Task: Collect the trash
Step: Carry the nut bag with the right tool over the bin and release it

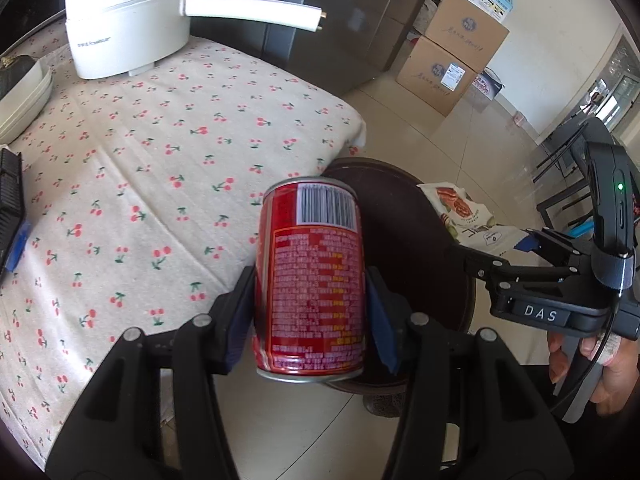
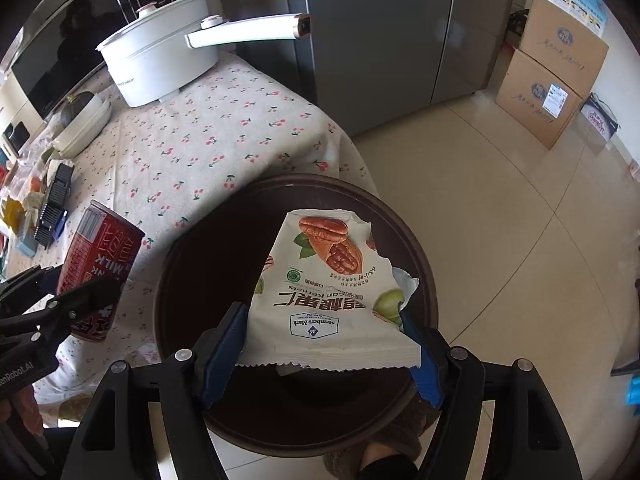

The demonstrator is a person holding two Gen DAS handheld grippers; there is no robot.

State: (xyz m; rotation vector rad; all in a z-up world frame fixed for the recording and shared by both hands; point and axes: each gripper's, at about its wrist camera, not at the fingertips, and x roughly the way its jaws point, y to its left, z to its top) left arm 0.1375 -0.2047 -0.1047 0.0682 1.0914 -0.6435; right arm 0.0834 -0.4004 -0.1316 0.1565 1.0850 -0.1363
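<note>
Trash is in both hands: the left claw (image 1: 310, 300) pinches a red printed drink can (image 1: 310, 276) by its sides, the right claw (image 2: 324, 340) pinches a torn white pecan-kernel packet (image 2: 328, 288), both apparently carried over the dark round bin (image 2: 192, 280) beside the cherry-print cloth-covered surface (image 1: 160, 160) for dropping.

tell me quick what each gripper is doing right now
left gripper: closed on the red can.
right gripper: closed on the pecan snack bag, held over the dark round bin.
</note>
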